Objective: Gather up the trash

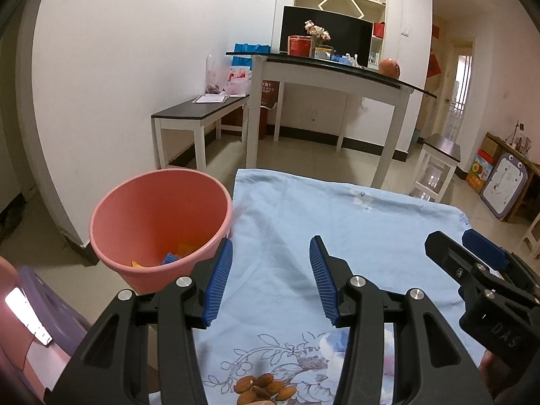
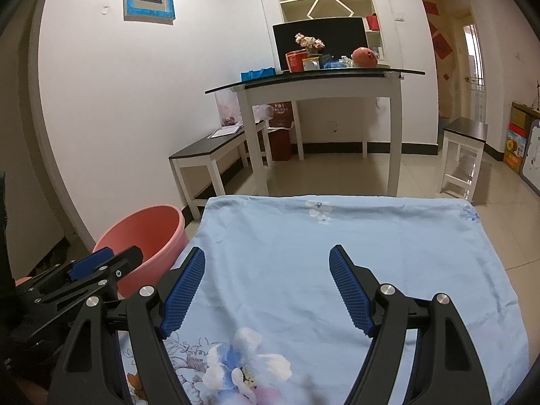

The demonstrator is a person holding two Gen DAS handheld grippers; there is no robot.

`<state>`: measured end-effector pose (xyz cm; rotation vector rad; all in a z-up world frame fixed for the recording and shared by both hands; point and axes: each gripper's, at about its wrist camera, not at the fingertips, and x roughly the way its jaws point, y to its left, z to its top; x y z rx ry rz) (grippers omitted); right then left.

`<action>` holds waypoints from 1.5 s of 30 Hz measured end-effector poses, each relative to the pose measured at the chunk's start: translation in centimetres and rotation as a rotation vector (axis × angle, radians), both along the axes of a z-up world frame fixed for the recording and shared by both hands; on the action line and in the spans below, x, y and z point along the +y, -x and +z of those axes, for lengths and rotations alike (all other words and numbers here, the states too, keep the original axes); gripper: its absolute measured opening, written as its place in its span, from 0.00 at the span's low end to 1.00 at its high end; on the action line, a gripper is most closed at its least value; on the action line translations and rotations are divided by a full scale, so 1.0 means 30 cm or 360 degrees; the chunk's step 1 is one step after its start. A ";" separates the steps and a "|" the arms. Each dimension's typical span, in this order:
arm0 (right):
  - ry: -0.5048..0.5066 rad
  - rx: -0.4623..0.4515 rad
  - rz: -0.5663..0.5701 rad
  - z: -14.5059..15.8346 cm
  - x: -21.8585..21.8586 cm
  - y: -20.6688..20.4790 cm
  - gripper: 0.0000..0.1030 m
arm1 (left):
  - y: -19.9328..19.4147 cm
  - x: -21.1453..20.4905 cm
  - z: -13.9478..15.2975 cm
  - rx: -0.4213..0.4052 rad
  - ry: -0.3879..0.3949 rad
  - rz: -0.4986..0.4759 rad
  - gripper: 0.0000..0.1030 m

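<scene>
Pale blue floral cloth (image 2: 337,270) covers the worktop in a tiled room, a round salmon-pink plastic bucket (image 1: 158,226) just beside its left edge. Both the left hand-held gripper (image 1: 271,280) and right hand-held gripper (image 2: 266,290) hover over it released and empty. Only the left view looks into the bucket, showing what seem orange and blue trash scraps (image 1: 175,256), and a cluster of brown almonds (image 1: 263,389) on the cloth.

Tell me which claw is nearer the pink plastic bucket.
Left. The left claw hangs open right beside the pink plastic bucket, one finger by its rim. The right claw, also open, is farther over the blue floral cloth.
</scene>
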<state>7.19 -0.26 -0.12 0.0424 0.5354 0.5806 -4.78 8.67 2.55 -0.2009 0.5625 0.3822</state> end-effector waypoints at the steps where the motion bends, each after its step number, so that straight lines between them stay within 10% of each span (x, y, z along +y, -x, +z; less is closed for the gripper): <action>1: 0.0000 -0.0001 -0.0002 0.000 -0.003 0.003 0.73 | 0.000 -0.003 0.001 -0.0001 0.0000 -0.0002 0.47; 45: -0.0075 0.0038 -0.0118 -0.017 -0.170 0.020 0.73 | -0.039 -0.154 0.024 0.0005 -0.0073 -0.0158 0.47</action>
